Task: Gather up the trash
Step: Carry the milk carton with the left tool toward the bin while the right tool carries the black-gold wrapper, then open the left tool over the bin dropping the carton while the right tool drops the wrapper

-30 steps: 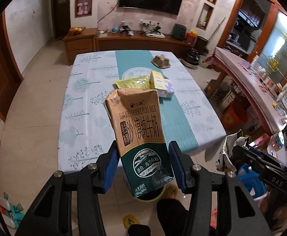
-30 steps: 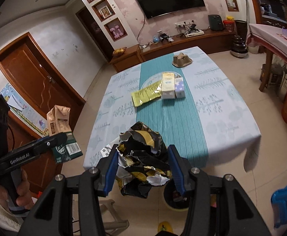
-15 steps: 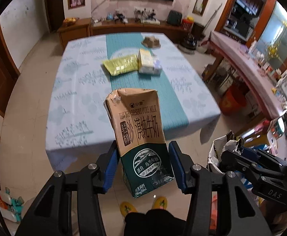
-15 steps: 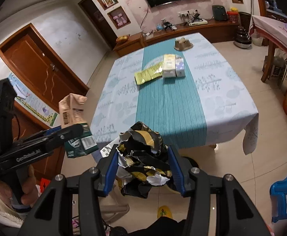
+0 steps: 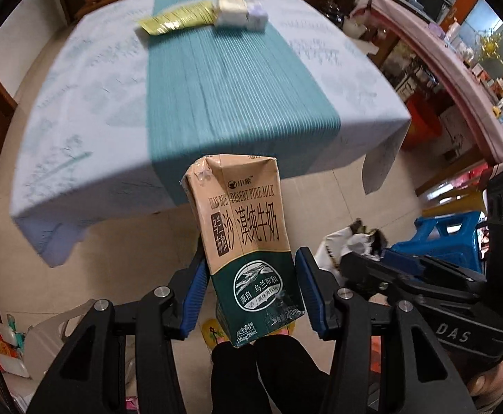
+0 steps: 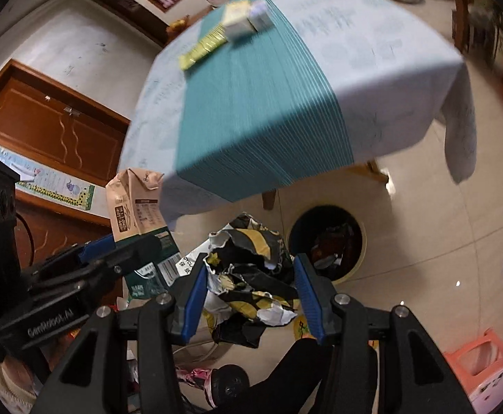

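My left gripper [image 5: 249, 296] is shut on a tan and green milk carton [image 5: 244, 245], held upright in the air in front of the table; the carton also shows in the right wrist view [image 6: 137, 214]. My right gripper [image 6: 249, 291] is shut on a crumpled black, yellow and white wrapper [image 6: 251, 272], also seen in the left wrist view [image 5: 351, 241]. A round bin [image 6: 327, 241] with dark trash inside stands on the floor under the table's near edge, just beyond the wrapper.
The table [image 5: 79, 103] has a pale cloth and a teal runner [image 5: 217, 69]. A yellow-green packet [image 5: 179, 20] and tissue packs [image 5: 237, 13] lie at its far end. A blue stool [image 5: 451, 234] and a pink stool [image 6: 482, 372] stand on the right.
Both grippers have tilted downward and pulled back from the table, still holding the carton and the wrapper. The bin under the table edge has come into the right wrist view.
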